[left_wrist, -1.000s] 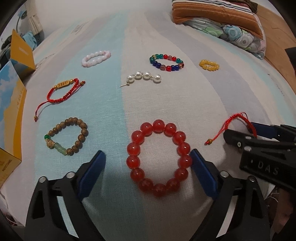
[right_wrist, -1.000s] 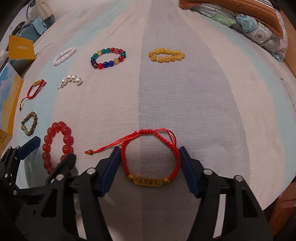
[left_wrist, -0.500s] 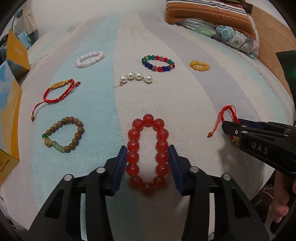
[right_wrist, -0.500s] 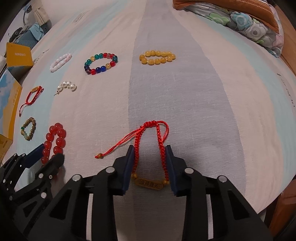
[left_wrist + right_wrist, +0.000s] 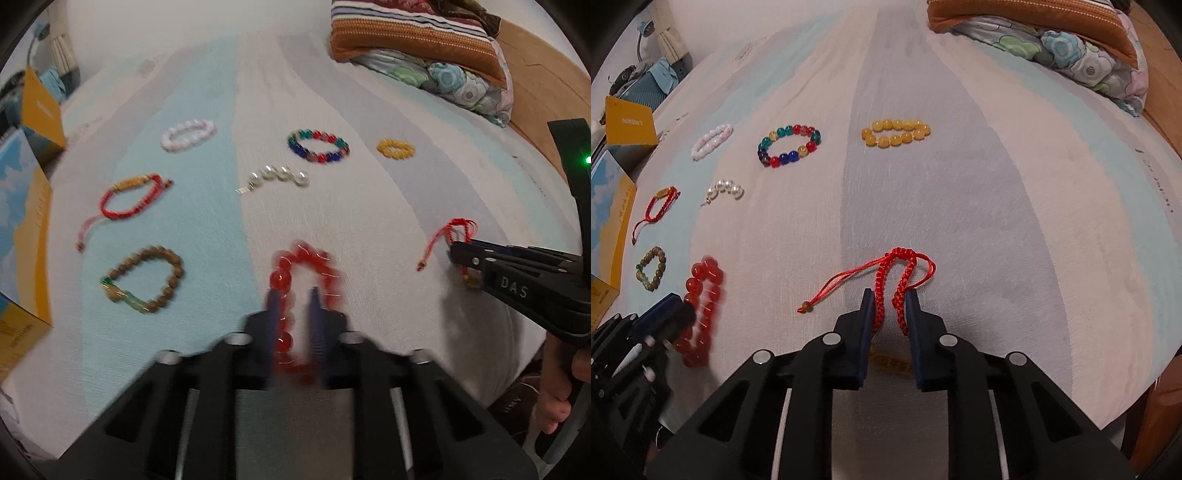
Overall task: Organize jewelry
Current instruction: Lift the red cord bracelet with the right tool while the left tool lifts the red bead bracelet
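my left gripper (image 5: 293, 295) has just been closing and now its blue jaws pinch the red bead bracelet (image 5: 295, 280) together, the loop squeezed long and narrow between them (the beads are blurred, so i can't count them). my right gripper (image 5: 889, 295) has just been closing too, and its jaws are clamped on the red cord bracelet (image 5: 897, 280), both braided sides pressed between the pads, its knotted end poking out ahead and a loose tail trailing off to the left on the striped bedsheet (image 5: 997, 206). taking the red bead bracelet as my mark: the wooden bead bracelet (image 5: 146, 278) lies to its left, a second red cord bracelet (image 5: 127, 197) beyond that, the pearl piece (image 5: 279, 176) straight ahead of it, the multicoloured bead bracelet (image 5: 318, 146) further ahead, the white bead bracelet (image 5: 187, 134) ahead and left, the yellow bead bracelet (image 5: 395, 148) ahead and right. a yellow box (image 5: 22, 236) sits far left of it at the sheet's edge.
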The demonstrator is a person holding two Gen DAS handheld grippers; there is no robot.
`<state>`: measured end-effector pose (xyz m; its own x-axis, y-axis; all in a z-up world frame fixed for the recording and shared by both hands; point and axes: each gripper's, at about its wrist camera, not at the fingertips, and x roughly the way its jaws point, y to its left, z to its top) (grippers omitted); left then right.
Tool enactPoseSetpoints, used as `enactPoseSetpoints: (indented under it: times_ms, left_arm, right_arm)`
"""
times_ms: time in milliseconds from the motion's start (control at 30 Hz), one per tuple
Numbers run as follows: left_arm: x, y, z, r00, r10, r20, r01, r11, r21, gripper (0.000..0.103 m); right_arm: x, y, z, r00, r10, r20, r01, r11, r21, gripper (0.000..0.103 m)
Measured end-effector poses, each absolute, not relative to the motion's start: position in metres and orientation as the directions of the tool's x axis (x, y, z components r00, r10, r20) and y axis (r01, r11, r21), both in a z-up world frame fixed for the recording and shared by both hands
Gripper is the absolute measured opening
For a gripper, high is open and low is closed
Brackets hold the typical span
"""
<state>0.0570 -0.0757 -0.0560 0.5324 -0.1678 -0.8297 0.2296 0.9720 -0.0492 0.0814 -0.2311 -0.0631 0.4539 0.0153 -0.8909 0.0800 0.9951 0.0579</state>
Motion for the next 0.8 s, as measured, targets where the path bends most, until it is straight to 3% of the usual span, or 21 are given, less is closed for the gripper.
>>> enactPoseSetpoints:
  times_ms: [233,300,333,367,800]
  left_arm:
    - [0.059,-0.072,-0.057,0.525,-0.177,-0.832,0.23,0.971,-0.061,0.01]
    - [0.059,-0.073,-0.056,0.526,-0.192,-0.828,0.231,0.97,-0.078,0.033]
    - [0.058,-0.073,-0.055,0.533,-0.194,-0.823,0.226,0.971,-0.083,0.062]
    - [0.057,-0.073,-0.055,0.547,-0.19,-0.815,0.218,0.973,-0.081,0.077]
    - [0.061,-0.088,-0.074,0.54,-0.156,-0.827,0.241,0.97,-0.026,0.078]
  right_arm:
    - [0.08,-0.234,-0.058,0.474,0.009,-0.881,0.091,0.994,0.059,0.016]
    - [0.081,-0.233,-0.059,0.469,0.005,-0.883,0.091,0.994,0.054,0.016]
    - [0.081,-0.232,-0.059,0.468,0.003,-0.884,0.091,0.995,0.052,0.016]
    - [0.082,-0.232,-0.059,0.468,0.0,-0.884,0.091,0.995,0.049,0.016]
    - [0.083,-0.231,-0.061,0.467,-0.004,-0.884,0.085,0.995,0.041,0.016]
